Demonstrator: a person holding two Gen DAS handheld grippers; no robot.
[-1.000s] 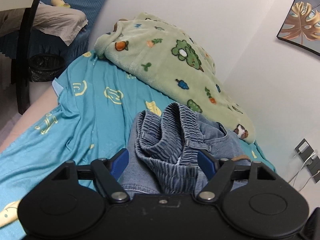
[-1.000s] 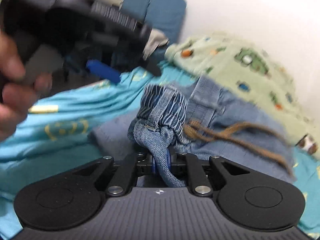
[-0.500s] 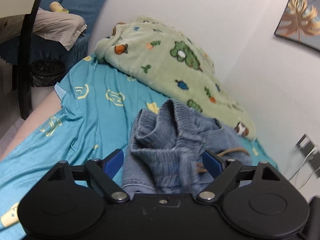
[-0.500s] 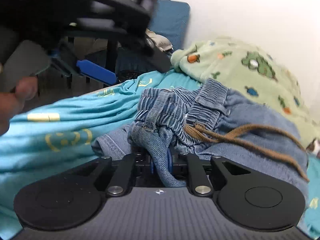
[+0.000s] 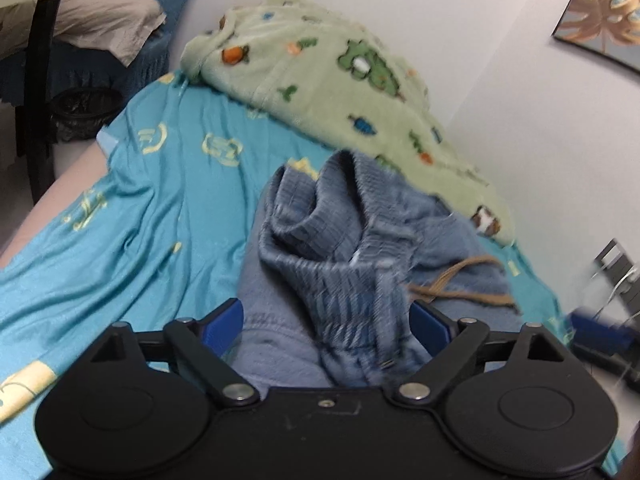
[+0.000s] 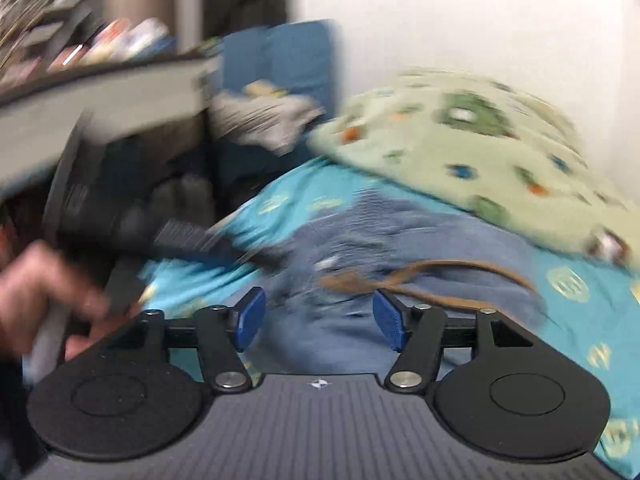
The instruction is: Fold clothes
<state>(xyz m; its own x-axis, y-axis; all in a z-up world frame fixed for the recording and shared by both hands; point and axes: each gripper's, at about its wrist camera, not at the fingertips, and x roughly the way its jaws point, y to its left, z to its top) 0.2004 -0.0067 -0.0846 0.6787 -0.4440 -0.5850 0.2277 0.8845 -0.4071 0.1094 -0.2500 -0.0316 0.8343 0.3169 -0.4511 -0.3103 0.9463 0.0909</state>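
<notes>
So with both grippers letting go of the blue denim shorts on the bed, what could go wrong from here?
1. The blue denim shorts sit bunched, waistband standing up, so the fold may slump apart.
2. The brown drawstring trails loose and could snag a finger of the opening right gripper.
3. The opening left gripper has cloth between its fingers and might drag it.

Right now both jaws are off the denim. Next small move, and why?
Probably bring the right gripper back down to the bunched waistband and regrip it. Its jaws are opening with nothing between them, and the jeans lie crumpled on the teal sheet, drawstring loose. The left gripper, also opening, straddles the cloth unpressed.
</notes>
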